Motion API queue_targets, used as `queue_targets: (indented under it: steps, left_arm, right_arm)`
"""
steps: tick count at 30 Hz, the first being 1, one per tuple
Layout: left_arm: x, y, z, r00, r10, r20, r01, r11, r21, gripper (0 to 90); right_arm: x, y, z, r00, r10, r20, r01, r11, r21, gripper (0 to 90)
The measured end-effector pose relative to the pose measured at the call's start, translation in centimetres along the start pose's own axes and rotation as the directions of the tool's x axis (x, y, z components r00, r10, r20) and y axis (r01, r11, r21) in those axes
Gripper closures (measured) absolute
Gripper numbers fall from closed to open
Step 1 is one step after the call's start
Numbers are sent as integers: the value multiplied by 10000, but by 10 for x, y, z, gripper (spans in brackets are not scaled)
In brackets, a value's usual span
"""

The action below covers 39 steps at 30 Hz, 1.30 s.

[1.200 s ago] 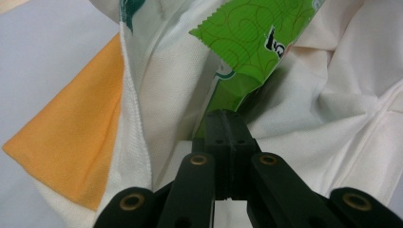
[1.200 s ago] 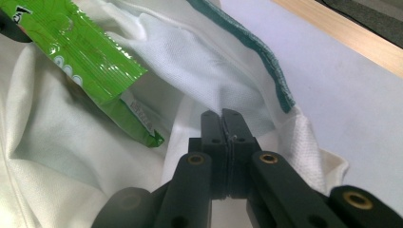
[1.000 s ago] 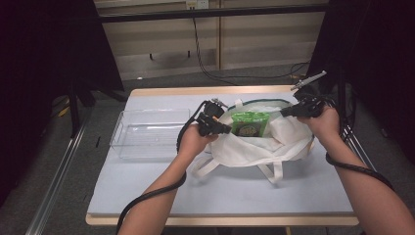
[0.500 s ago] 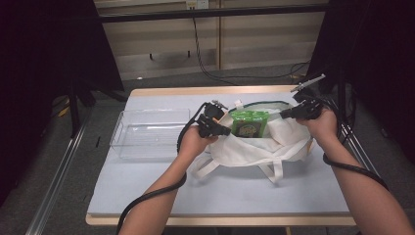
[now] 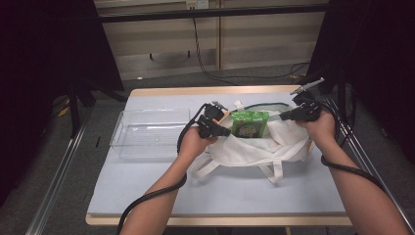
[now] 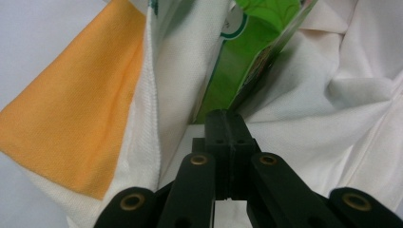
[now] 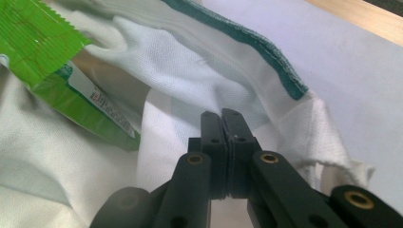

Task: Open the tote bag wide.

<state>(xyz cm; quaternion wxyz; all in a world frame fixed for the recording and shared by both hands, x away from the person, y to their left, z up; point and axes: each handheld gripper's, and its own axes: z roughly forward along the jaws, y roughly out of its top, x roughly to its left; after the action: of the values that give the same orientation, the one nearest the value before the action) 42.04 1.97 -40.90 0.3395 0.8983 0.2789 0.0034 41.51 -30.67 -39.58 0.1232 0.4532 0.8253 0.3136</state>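
1. clear plastic bin [image 5: 149, 132] sits on the left part of the table [image 5: 147, 191], nothing in it, well apart from the bag's cloth, just left of the left hand.
2. left gripper [image 5: 226, 131] at the left rim of the white cloth bag [image 5: 254, 147]; person's left hand [image 5: 195, 143] wraps its body, cable trails back along the forearm.
3. left gripper view: jaws pressed together, tips right at the white cloth below the packet; looks like they pinch the rim fabric, but the cloth between the pads is hard to make out. an orange patch [image 6: 71, 118] of the bag lies to the left of the jaws.
4. green snack packet [image 5: 249, 123] stands in the open mouth of the bag, between the two grippers, leaning a bit; its lower part is inside the bag, its top sticks out.
5. bag lies mid-table, right of centre, straps [image 5: 271, 169] spilling toward the near edge; dark green trim [image 7: 266, 52] runs along its far rim.
6. right gripper [image 5: 283, 116] at the right rim of the bag, right hand [image 5: 318, 128] around it; right gripper view: jaws clenched, a thin bit of white cloth caught between the tips, packet up left of them.
7. both rims held apart, so the bag mouth gapes around the packet.
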Motion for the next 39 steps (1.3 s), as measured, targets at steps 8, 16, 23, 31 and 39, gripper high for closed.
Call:
queue_targets:
  steps: [8, 16, 23, 31, 39]
  left_arm:
    - [3, -2, 1, 9999, -103, -76, 103, 9999, 41, 900]
    - [3, -3, 2, 9999, -114, -71, 115, 9999, 63, 900]
    - [4, -3, 0, 9997, -232, -29, 232, 9997, 29, 900]
    - [4, -3, -1, 9996, -284, 21, 284, 9996, -1, 900]
    - [4, -3, -2, 9995, -300, 7, 300, 9995, 28, 900]
  right_arm:
    - [-1, -6, 5, 10000, 38, -10, -38, 10000, 16, 882]
    - [-1, -11, 9, 9999, 103, -49, -103, 9999, -23, 882]
    - [1, -10, 2, 10000, -11, -65, 10, 9999, -143, 814]
    - [4, -9, -12, 9998, -59, -214, 51, 9993, -371, 687]
    - [7, -10, -34, 9988, -279, -402, 251, 9973, -683, 676]
